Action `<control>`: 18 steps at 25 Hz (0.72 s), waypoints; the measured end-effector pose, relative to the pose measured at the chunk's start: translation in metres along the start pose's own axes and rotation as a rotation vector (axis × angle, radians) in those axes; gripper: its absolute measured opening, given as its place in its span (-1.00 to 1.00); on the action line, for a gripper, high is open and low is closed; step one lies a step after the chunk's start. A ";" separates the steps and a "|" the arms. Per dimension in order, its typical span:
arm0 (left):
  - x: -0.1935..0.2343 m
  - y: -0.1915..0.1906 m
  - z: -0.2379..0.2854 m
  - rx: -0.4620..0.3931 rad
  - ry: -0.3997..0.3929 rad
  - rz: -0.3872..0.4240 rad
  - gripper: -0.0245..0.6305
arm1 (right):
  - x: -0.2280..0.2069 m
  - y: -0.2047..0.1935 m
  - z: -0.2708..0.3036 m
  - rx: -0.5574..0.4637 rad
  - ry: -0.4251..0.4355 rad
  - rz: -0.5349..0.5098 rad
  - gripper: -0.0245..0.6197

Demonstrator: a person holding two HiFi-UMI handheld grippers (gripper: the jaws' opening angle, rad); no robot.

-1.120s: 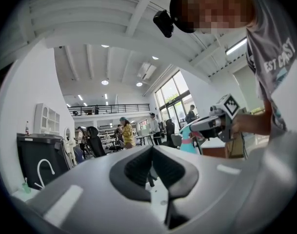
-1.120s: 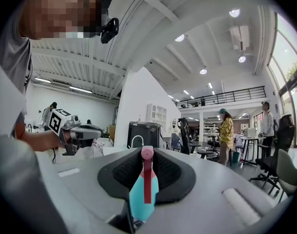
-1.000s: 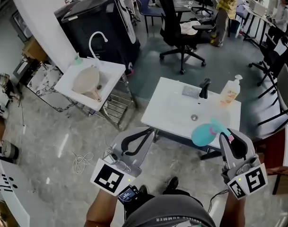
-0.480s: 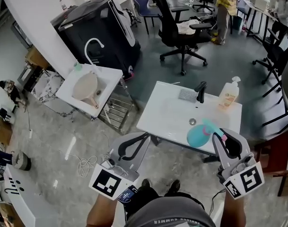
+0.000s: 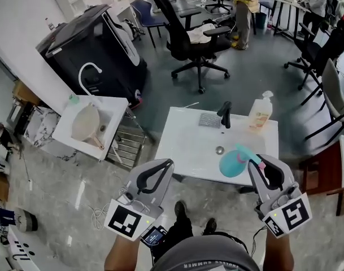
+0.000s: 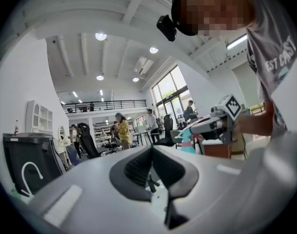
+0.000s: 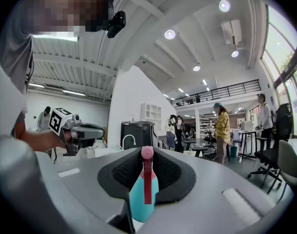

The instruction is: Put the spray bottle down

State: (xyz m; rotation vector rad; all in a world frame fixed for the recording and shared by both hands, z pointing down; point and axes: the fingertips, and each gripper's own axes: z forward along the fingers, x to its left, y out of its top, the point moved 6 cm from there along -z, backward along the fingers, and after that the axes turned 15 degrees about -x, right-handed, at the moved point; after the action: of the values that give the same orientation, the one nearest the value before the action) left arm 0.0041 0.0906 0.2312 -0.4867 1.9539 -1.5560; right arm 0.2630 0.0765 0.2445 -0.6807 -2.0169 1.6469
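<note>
The spray bottle [image 5: 233, 164], teal with a pink head, is held in the right tongs [image 5: 261, 165]. In the right gripper view the tongs [image 7: 147, 155] are seen closed narrowly on the neck of the bottle [image 7: 141, 199], with the pink trigger upright between the dark pads and the teal body hanging below them. From the head view the bottle is seen over the front right part of the white bench [image 5: 188, 145], just beside the round drain [image 5: 219, 149]. Whether its base touches the bench cannot be told.

The left tongs [image 5: 167, 165] are seen off the front left corner of the bench, over the floor. In the left gripper view these tongs [image 6: 151, 150] are closed tip to tip, and nothing is held between them. The right tongs [image 6: 207, 126] and the bottle [image 6: 187, 143] are also caught in that view, off to the right.

Along the back edge of the bench a black tap [image 5: 224, 113] is set, with a grey pad [image 5: 208, 120] just to its left and a pump bottle [image 5: 260, 113] near the back right corner.
</note>
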 end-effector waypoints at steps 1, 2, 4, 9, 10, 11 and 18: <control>0.005 -0.002 0.003 -0.004 -0.011 -0.005 -0.92 | 0.001 0.000 0.003 0.004 -0.014 -0.002 -0.72; 0.011 -0.004 0.007 -0.009 -0.022 -0.011 -0.92 | 0.002 0.000 0.006 0.008 -0.025 -0.005 -0.72; 0.024 -0.008 0.015 -0.022 -0.039 -0.023 -0.92 | 0.002 0.001 0.013 0.016 -0.046 -0.017 -0.72; 0.050 -0.017 0.031 -0.046 -0.086 -0.039 -0.92 | 0.002 0.000 0.031 0.029 -0.105 -0.037 -0.72; 0.056 -0.018 0.033 -0.050 -0.093 -0.043 -0.92 | 0.003 0.000 0.035 0.030 -0.115 -0.040 -0.72; 0.061 -0.020 0.035 -0.053 -0.100 -0.048 -0.92 | 0.004 0.000 0.039 0.032 -0.123 -0.043 -0.72; 0.092 -0.030 0.041 -0.072 -0.148 -0.066 -0.92 | 0.015 -0.002 0.061 0.037 -0.182 -0.061 -0.72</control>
State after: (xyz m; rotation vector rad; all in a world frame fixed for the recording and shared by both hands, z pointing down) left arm -0.0418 -0.0036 0.2338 -0.6830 1.9026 -1.4498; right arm 0.2134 0.0394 0.2354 -0.4659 -2.1030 1.7613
